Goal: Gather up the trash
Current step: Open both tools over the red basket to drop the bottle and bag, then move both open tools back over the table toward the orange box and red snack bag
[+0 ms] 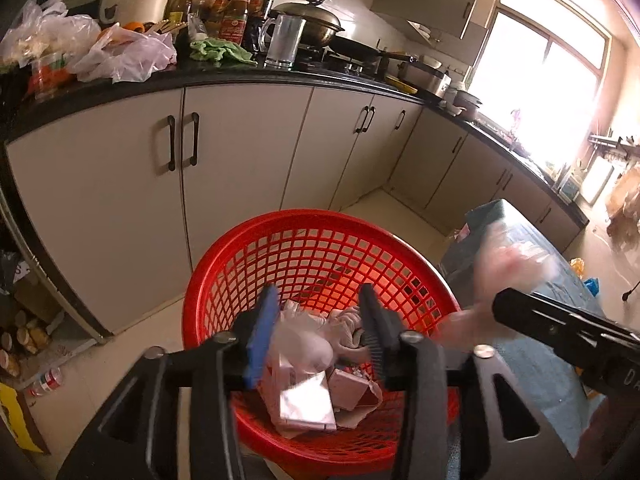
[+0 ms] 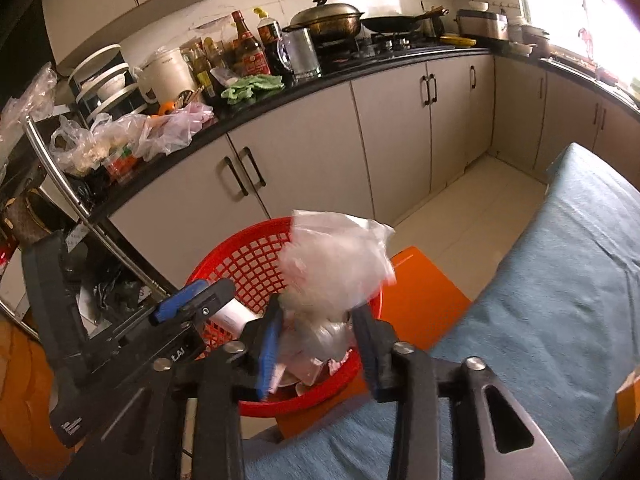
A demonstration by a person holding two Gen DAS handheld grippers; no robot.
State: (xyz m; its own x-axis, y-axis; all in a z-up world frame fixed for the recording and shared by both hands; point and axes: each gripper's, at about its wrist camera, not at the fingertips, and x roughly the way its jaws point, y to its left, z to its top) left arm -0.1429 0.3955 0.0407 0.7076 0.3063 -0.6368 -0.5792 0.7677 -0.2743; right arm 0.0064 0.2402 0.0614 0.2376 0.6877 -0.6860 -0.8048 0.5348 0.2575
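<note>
A red mesh basket (image 1: pixel 320 220) (image 2: pixel 240 236) stands below both grippers and holds pink cartons (image 1: pixel 348 392), a foil packet (image 1: pixel 308 400) and crumpled wrappers. My left gripper (image 1: pixel 318 330) hangs over it with its jaws apart. A whitish plastic scrap (image 1: pixel 304 340) lies between them against the blue pad, clear of the black finger. My right gripper (image 2: pixel 316 340) is over the basket's right rim, its jaws also apart. A blurred clear plastic bag (image 2: pixel 336 264) sits loosely between and above its fingertips. Each gripper shows in the other view: the right gripper (image 1: pixel 520 312) and the left gripper (image 2: pixel 192 300).
The basket rests on an orange seat (image 2: pixel 424 292). A blue-covered table (image 2: pixel 560 280) lies to the right. Behind are white cabinets (image 1: pixel 240 152) under a black counter (image 1: pixel 224 76) crowded with bottles, plastic bags and pans. A metal rail (image 2: pixel 60 176) stands at the left.
</note>
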